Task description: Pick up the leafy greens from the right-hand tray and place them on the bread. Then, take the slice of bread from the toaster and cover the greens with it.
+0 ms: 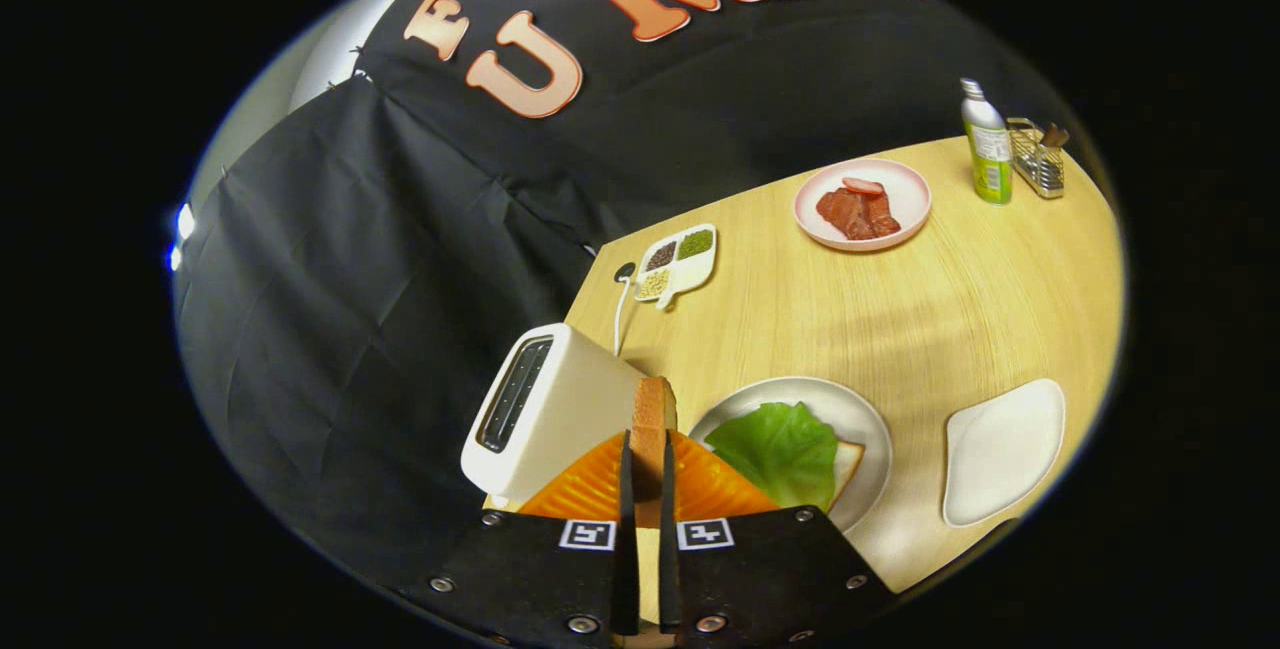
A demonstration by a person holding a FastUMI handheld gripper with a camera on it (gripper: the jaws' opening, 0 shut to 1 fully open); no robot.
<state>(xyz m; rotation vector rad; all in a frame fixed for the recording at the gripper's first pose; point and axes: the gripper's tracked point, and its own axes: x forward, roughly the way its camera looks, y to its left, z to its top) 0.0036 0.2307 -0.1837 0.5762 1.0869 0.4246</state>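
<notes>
My gripper [648, 449] is shut on a slice of bread [652, 414] that stands on edge between the two fingers, lifted above the table. Just left of it is the white toaster [545, 409], its slot dark. Right of the fingers, a round white plate [850, 409] carries a green lettuce leaf [783, 449] lying on another slice of bread [848, 464], whose corner shows past the leaf. Further right lies an empty white tray [1005, 449].
At the back of the wooden table [900, 319] are a pink plate of meat slices [862, 204], a small divided dish of grains [678, 261], a green-and-white bottle [987, 144] and a wire holder [1038, 159]. The toaster's cord [620, 314] runs to the table's left edge.
</notes>
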